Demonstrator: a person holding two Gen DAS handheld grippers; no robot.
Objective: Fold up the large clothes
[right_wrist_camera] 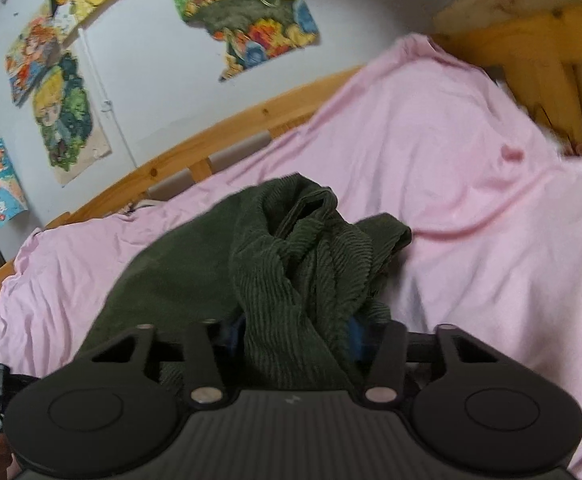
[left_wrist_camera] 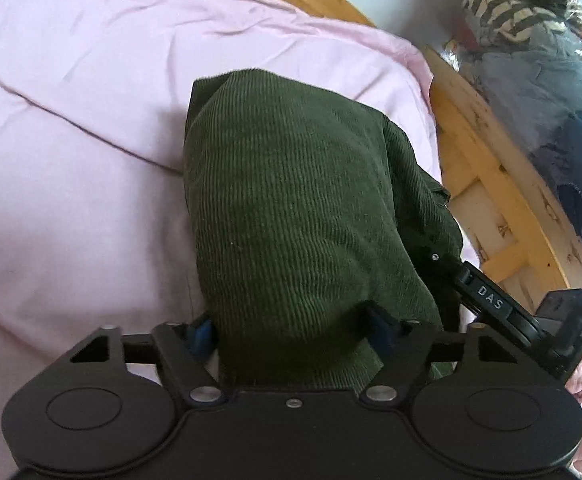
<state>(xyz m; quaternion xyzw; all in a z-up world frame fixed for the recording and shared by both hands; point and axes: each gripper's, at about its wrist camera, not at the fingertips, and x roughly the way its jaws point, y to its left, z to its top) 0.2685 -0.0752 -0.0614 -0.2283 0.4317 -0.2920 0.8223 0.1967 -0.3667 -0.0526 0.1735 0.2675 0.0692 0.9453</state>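
A dark green corduroy garment [left_wrist_camera: 291, 200] lies over a pink bed sheet [left_wrist_camera: 71, 120]. My left gripper [left_wrist_camera: 291, 332] is shut on the garment's near edge; the cloth drapes over the jaws and hides the blue fingertips almost fully. In the right wrist view the same garment [right_wrist_camera: 291, 264] is bunched and twisted, and my right gripper [right_wrist_camera: 295, 336] is shut on a gathered fold of it. The right gripper's body [left_wrist_camera: 491, 304] shows in the left wrist view, buried in the cloth at the garment's right side.
The bed has a wooden frame [left_wrist_camera: 491, 184] along its right side and a wooden rail [right_wrist_camera: 211, 136] by the wall. A bag of clothes [left_wrist_camera: 531, 40] sits beyond the frame. Torn colourful posters [right_wrist_camera: 247, 12] hang on the wall.
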